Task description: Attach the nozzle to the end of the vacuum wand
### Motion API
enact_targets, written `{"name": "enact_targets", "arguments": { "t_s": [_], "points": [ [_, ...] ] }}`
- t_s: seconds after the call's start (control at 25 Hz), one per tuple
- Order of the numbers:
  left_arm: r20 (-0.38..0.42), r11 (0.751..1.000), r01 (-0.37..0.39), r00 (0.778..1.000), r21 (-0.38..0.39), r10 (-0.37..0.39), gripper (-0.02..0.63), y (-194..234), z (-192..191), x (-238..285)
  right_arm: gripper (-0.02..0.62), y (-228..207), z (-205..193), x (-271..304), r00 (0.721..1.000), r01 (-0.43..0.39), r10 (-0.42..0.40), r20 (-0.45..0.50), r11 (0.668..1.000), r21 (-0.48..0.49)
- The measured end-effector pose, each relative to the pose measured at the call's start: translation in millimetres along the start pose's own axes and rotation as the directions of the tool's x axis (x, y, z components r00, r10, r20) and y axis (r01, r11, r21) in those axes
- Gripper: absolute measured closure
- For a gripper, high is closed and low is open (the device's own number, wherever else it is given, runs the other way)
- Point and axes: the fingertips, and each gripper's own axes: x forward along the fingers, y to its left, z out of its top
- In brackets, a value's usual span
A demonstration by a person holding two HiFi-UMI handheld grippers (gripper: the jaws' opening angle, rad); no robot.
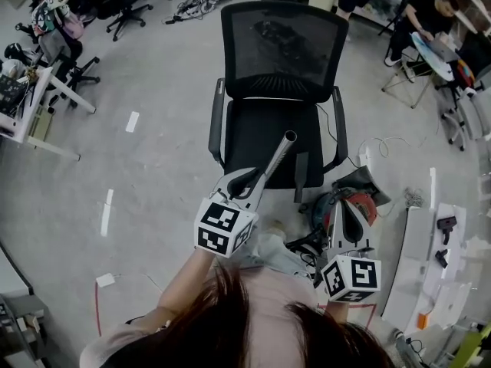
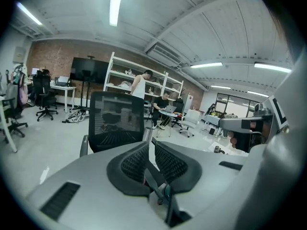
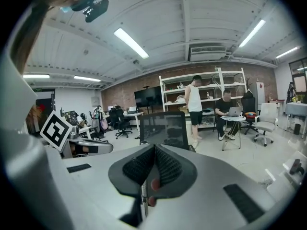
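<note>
Tubing of the wand is jutting from the left claw, whose jaws are clamping its near end. Its long axis is running up and away from the person, the open far end hanging over the seat of a black chair. The right claw is sitting lower and to the right, jaws pressed together, with nothing showing between them. A dark slim piece at the seat's front edge, just right of the tube, is possibly the nozzle, though that is only looking likely; the free right claw seems the one to fetch it. Bare grey floor is lying below, a red-and-black vacuum resting on it, in an open workshop with desks, shelves and people.
</note>
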Motion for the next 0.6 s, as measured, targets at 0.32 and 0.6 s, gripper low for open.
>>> {"name": "enact_targets", "arguments": {
  "t_s": [0.32, 0.6],
  "points": [
    [-0.011, 0.997, -0.075, 0.997, -0.002, 0.075, 0.577, 1, -6, 34, 0.571, -25, 0, 13, 0.998, -0.057, 0.057, -0.03, 0.998, -0.018],
    [-0.018, 0.992, -0.123, 0.992, -0.022, 0.123, 0.566, 0, -16, 54, 0.571, -42, -5, 16, 0.993, -0.103, 0.101, -0.054, 0.994, -0.038]
  ]
}}
